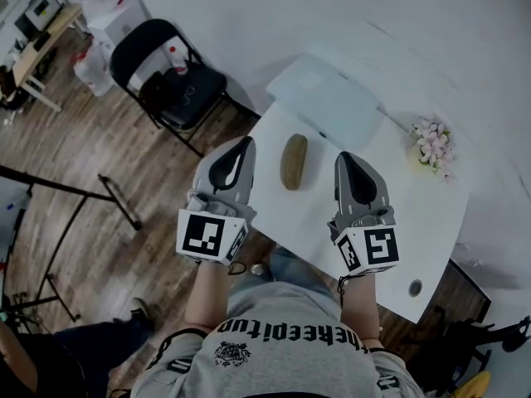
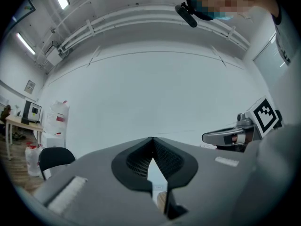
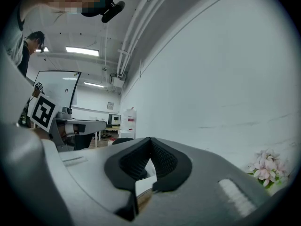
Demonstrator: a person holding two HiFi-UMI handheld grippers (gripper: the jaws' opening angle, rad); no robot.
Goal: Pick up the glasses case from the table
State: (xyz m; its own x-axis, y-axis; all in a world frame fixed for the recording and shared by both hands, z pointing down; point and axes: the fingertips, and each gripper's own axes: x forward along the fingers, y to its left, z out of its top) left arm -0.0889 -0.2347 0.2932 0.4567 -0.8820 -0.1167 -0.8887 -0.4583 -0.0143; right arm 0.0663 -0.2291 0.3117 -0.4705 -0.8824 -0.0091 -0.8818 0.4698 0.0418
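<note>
Currently the left gripper and right gripper have fingers closed and empty, so open one, then straddle the glasses case near the left edge of the counter.

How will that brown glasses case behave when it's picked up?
The glasses case looks long and rounded, so it may roll sideways if nudged. Its shell seems smooth and probably stiff, so it could slip. It looks small, so likely light.

The glasses case is showing olive-brown, the surface white, the flowers pale pink, the chair black.
</note>
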